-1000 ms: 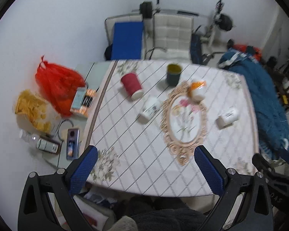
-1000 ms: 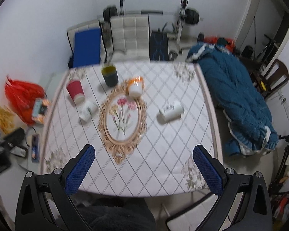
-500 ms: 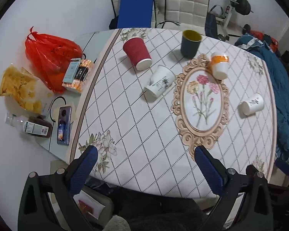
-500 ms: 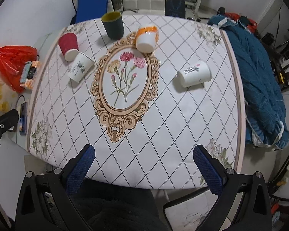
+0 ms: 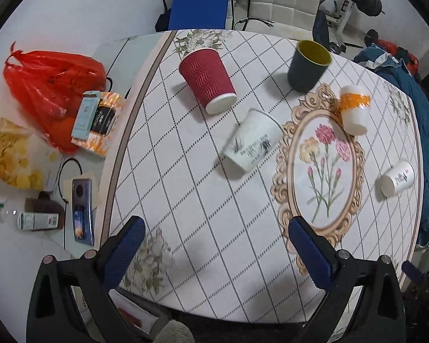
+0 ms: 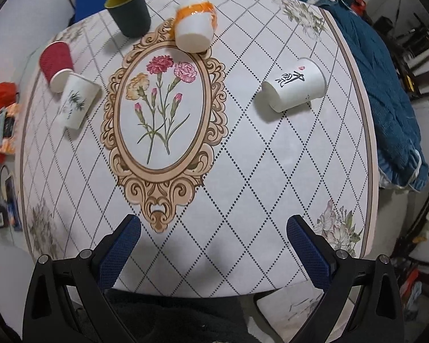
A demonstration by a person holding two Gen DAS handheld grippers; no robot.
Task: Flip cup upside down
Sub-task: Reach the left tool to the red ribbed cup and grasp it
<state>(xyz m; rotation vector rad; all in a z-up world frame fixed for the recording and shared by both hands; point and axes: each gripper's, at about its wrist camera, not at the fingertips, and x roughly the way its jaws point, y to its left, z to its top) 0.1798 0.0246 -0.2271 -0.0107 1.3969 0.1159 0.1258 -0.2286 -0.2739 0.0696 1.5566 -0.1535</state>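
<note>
Several cups stand or lie on the patterned table (image 5: 203, 205). A red ribbed cup (image 5: 207, 80) lies on its side, as does a white bamboo-print cup (image 5: 251, 144), an orange-banded white cup (image 5: 354, 110) and a white cup with black script (image 5: 397, 177). A dark green cup (image 5: 309, 65) stands upright. The right wrist view shows the same red cup (image 6: 56, 64), bamboo cup (image 6: 76, 101), orange cup (image 6: 196, 27), script cup (image 6: 296, 84) and green cup (image 6: 128, 11). My left gripper (image 5: 214, 248) and right gripper (image 6: 214, 248) are open and empty above the table's near edge.
A red plastic bag (image 5: 48, 85), snack packets (image 5: 97, 120), a phone (image 5: 83, 208) and small bottles (image 5: 37, 220) lie on a side surface to the left. Chairs (image 5: 274, 0) stand behind the table. A blue quilt (image 6: 386, 85) lies to the right.
Both grippers have moved forward and down toward the table, so the cups appear larger and closer. The cups have not moved. Both grippers stay open.
</note>
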